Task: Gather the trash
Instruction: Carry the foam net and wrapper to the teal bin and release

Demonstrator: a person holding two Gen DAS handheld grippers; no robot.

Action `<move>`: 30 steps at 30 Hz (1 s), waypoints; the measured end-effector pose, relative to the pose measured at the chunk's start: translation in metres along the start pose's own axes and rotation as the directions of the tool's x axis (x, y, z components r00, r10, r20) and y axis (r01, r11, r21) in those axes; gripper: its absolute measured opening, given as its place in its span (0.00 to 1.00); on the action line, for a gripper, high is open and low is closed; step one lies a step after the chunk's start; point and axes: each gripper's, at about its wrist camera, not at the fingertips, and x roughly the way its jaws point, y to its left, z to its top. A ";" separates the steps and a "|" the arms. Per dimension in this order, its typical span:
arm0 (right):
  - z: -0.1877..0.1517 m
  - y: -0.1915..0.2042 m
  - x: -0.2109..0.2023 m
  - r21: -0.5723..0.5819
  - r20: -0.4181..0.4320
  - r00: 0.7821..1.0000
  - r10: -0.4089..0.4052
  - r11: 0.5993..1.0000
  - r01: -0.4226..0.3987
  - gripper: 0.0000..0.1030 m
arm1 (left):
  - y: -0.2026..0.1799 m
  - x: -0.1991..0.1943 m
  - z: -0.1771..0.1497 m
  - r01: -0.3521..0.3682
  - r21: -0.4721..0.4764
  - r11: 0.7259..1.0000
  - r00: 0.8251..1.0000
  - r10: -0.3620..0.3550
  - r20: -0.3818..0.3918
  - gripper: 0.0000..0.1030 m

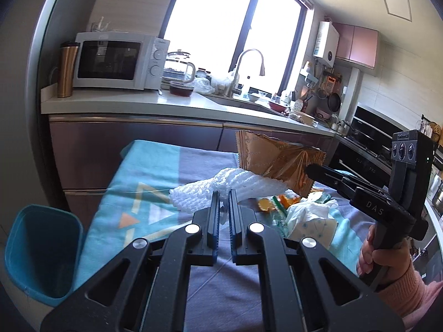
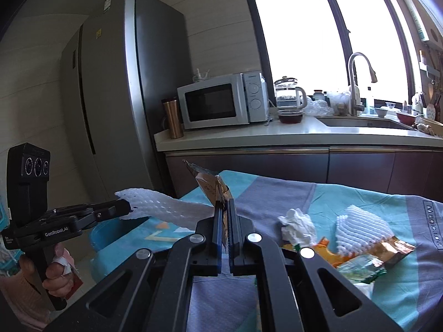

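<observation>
From the left wrist, the left gripper (image 1: 224,202) is seen clamped on a white foam net (image 1: 221,186), lifted off the table (image 1: 155,163), presumably for the blue bin (image 1: 38,251). From the right wrist, the right gripper (image 2: 224,210) is pinched on a gold foil wrapper (image 2: 211,186), while further wrappers (image 2: 368,257) lie uncollected.

The right gripper (image 1: 313,170) carries "DAS" in pale letters on its black body. The left gripper (image 2: 126,207) reads "GenRobot.AI" on its side. At the right edge, the tablecloth (image 2: 360,199) shows "Magic LOVE" in dark print.
</observation>
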 end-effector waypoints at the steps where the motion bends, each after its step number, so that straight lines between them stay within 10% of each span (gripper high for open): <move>1: 0.000 0.006 0.006 -0.003 -0.008 1.000 0.022 1.000 -0.022 0.02 | 0.008 -0.007 -0.002 -0.022 -0.007 1.000 1.000 0.022 0.003 0.06; 16: 0.001 0.118 0.117 -0.045 -0.169 0.938 0.303 0.948 -0.315 0.02 | 0.138 -0.093 -0.031 -0.353 -0.141 0.925 0.934 0.357 0.002 0.06; 30: -0.009 0.183 0.197 -0.034 -0.352 0.865 0.357 0.919 -0.393 0.03 | 0.218 -0.082 -0.057 -0.495 -0.218 0.841 0.869 0.483 -0.112 0.06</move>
